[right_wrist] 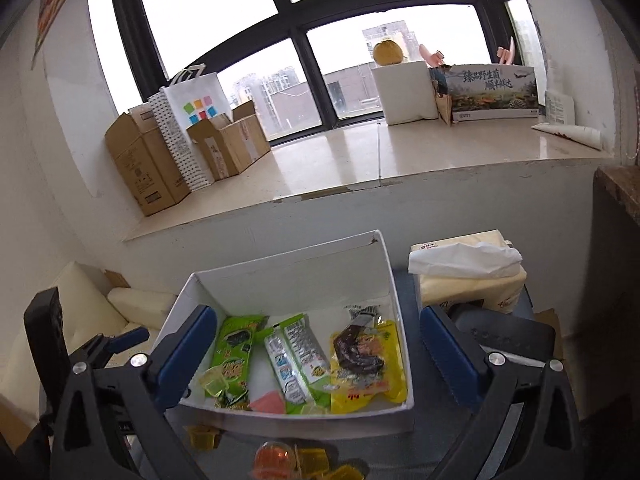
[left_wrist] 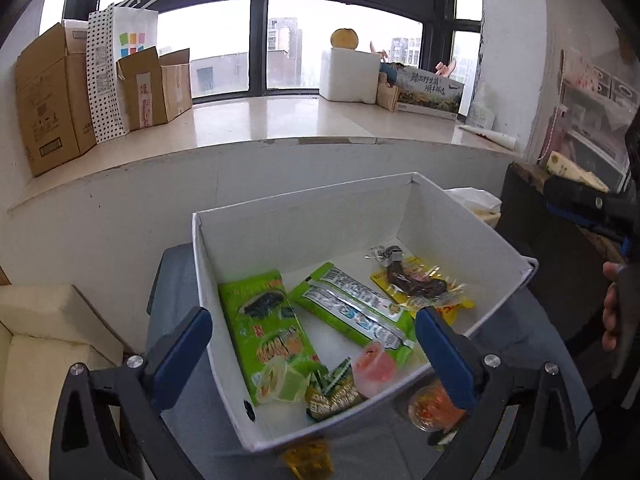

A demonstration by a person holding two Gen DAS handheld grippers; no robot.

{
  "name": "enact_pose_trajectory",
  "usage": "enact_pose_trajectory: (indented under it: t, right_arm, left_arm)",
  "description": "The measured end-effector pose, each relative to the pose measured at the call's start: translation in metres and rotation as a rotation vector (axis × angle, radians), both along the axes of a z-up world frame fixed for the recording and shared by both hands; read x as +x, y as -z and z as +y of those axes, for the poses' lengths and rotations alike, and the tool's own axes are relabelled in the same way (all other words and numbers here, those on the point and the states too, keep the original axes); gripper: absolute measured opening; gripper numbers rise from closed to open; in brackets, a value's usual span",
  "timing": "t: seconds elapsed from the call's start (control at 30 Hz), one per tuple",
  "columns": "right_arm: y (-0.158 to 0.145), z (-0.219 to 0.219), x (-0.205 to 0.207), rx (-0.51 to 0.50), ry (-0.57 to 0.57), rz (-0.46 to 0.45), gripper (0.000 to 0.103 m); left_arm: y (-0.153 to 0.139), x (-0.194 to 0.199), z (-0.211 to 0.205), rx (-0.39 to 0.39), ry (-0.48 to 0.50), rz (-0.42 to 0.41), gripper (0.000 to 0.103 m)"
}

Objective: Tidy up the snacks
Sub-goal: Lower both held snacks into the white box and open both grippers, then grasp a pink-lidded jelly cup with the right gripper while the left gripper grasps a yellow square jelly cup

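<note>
A white open box (left_wrist: 304, 216) stands on a grey seat and holds a green seaweed packet (left_wrist: 264, 332), green-and-silver stick packets (left_wrist: 352, 308), a yellow packet with a dark snack (left_wrist: 420, 284), a pink jelly cup (left_wrist: 376, 368) and a green jelly cup (left_wrist: 284, 380). My left gripper (left_wrist: 316, 352) hangs open over the box's near corner, holding nothing. In the right wrist view my right gripper (right_wrist: 316, 356) is open and empty above the same box (right_wrist: 280, 272). Loose jelly cups (right_wrist: 276, 456) lie on the seat in front of the box; one is an orange cup (left_wrist: 432, 404).
A tissue pack (right_wrist: 468, 276) sits right of the box. A cream cushion (right_wrist: 136, 304) lies to the left. Behind runs a pale window ledge (right_wrist: 360, 160) with cardboard boxes (right_wrist: 148, 168) and a white foam box (right_wrist: 408, 92). A hand (left_wrist: 612, 312) shows at the right edge.
</note>
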State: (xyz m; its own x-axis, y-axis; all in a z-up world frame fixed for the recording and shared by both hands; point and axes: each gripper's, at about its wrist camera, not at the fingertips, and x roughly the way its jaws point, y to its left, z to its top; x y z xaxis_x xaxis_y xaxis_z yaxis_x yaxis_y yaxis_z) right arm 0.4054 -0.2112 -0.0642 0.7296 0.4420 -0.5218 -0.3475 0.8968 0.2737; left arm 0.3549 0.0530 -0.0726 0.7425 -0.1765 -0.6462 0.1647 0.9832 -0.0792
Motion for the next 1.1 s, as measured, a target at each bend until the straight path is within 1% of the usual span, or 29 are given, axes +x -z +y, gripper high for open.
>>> enact_pose_trajectory:
  t: [0.1,0.17,0.23,0.3,0.37,0.43,0.47,0.53,0.57,0.63,0.67,0.8,0.9,1.0,1.07,1.1]
  right_arm:
    - [0.003,-0.004,-0.029,-0.013,-0.017,-0.029,0.103]
    - [0.01,-0.006,-0.05,-0.02,-0.029,-0.04,0.103]
    - [0.025,-0.007,-0.072,-0.044,-0.033,-0.045,0.103]
    - [0.043,-0.006,-0.089,-0.067,-0.041,-0.014,0.103]
    - [0.062,-0.01,-0.104,-0.059,-0.043,0.011,0.103]
    - [0.081,-0.011,-0.118,-0.063,-0.042,0.024,0.103]
    - [0.089,-0.008,-0.122,-0.082,-0.046,0.027,0.103]
    - [0.099,-0.002,-0.126,-0.102,-0.059,0.038,0.103]
    - [0.103,0.003,-0.127,-0.097,-0.075,0.042,0.103]
    - [0.103,0.013,-0.125,-0.094,-0.096,0.031,0.103]
    - [0.104,0.019,-0.121,-0.111,-0.098,0.026,0.103]
    - [0.109,0.043,-0.105,-0.18,-0.115,0.016,0.103]
    - [0.118,0.057,-0.089,-0.216,-0.13,0.042,0.103]
    - [0.125,0.064,-0.076,-0.219,-0.143,0.061,0.103]
    - [0.129,0.068,-0.071,-0.227,-0.141,0.066,0.103]
    - [0.132,0.068,-0.068,-0.231,-0.139,0.072,0.101]
  left_arm:
    - [-0.004,-0.027,0.0,-0.022,0.005,-0.021,0.103]
    - [-0.005,-0.05,0.0,-0.028,-0.001,-0.036,0.103]
    - [-0.005,-0.077,-0.001,-0.035,-0.01,-0.054,0.103]
    - [-0.003,-0.102,0.0,-0.056,-0.025,-0.068,0.103]
    - [0.002,-0.127,0.0,-0.083,-0.028,-0.086,0.103]
    - [0.009,-0.147,-0.003,-0.083,-0.024,-0.091,0.103]
    - [0.014,-0.157,-0.006,-0.08,-0.025,-0.085,0.103]
    - [0.022,-0.169,-0.011,-0.089,-0.015,-0.064,0.103]
    - [0.025,-0.174,-0.013,-0.095,-0.011,-0.059,0.103]
    - [0.03,-0.182,-0.014,-0.108,-0.012,-0.051,0.103]
    - [0.032,-0.186,-0.014,-0.112,-0.013,-0.047,0.103]
    - [0.039,-0.189,-0.011,-0.112,-0.019,-0.022,0.103]
    - [0.042,-0.193,-0.007,-0.101,-0.031,-0.01,0.103]
    - [0.044,-0.196,-0.004,-0.085,-0.041,-0.008,0.103]
    - [0.047,-0.195,0.0,-0.094,-0.056,-0.001,0.103]
    - [0.05,-0.194,0.002,-0.098,-0.061,0.004,0.103]
